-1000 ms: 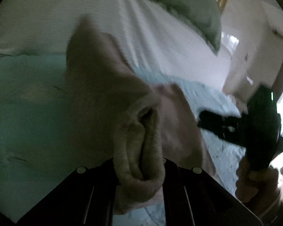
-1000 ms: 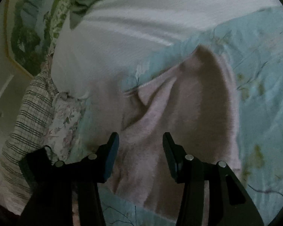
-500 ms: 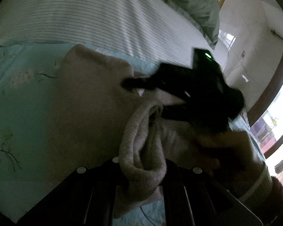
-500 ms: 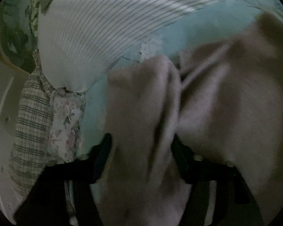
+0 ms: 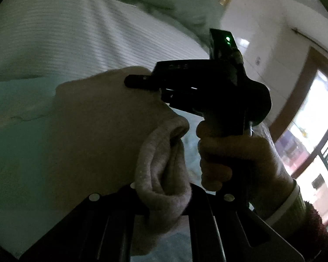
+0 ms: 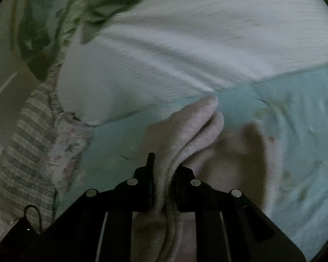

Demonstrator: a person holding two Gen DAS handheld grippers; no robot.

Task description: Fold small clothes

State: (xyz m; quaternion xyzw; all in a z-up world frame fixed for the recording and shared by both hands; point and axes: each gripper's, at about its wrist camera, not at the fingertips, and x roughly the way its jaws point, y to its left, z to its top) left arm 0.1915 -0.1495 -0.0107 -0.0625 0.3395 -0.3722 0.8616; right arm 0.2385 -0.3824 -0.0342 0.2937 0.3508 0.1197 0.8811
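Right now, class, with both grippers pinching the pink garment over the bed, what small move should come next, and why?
Probably lower both together onto the teal sheet: the left gripper and right gripper each clamp a bunched edge of the pink garment, which hangs between them.

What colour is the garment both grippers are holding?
Pale dusty pink, plain knit, no visible pattern. The garment shows best in the right wrist view, against the light blue sheet.

We see a fuzzy pink knit garment (image 6: 192,135), matt black plastic grippers (image 6: 164,187), and a smooth cotton sheet (image 6: 284,113).
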